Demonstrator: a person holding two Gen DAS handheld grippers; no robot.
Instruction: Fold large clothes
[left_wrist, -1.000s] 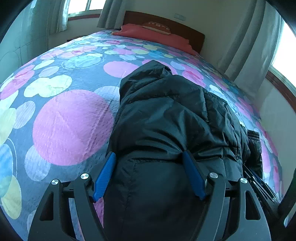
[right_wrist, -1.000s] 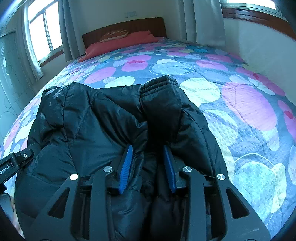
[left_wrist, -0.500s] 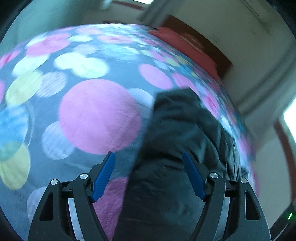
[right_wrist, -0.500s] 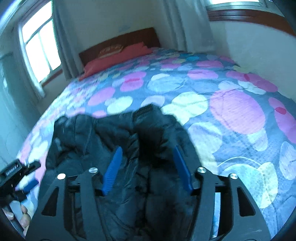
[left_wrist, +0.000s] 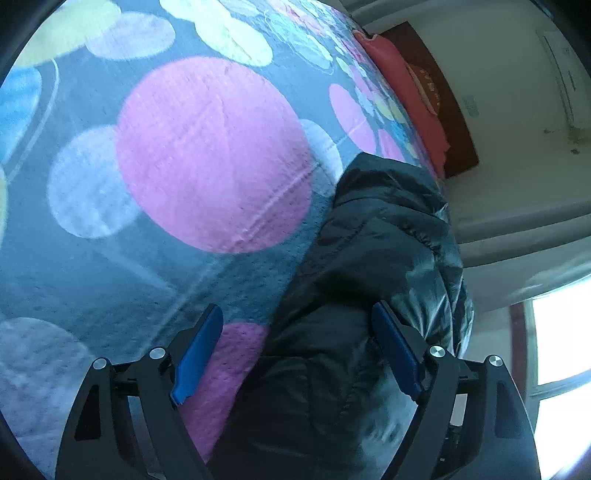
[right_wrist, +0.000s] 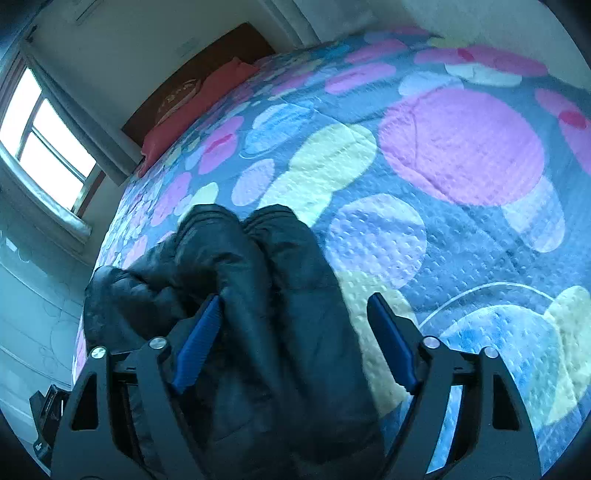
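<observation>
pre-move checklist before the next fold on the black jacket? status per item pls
1. Left tongs free of fabric: ok. The jaws have just been opening; the black jacket lies between them, unpinched.
2. Right tongs released: ok. Jaws have just been opening and stand wide over the two sleeves.
3. Sleeves folded in over the body: ok, side by side, cuffs towards the headboard.
4. Jacket fully on the bedspread: cannot tell, its near end is hidden below the tongs.
5. Bedspread beside the jacket free for folding: ok in both views.
</observation>
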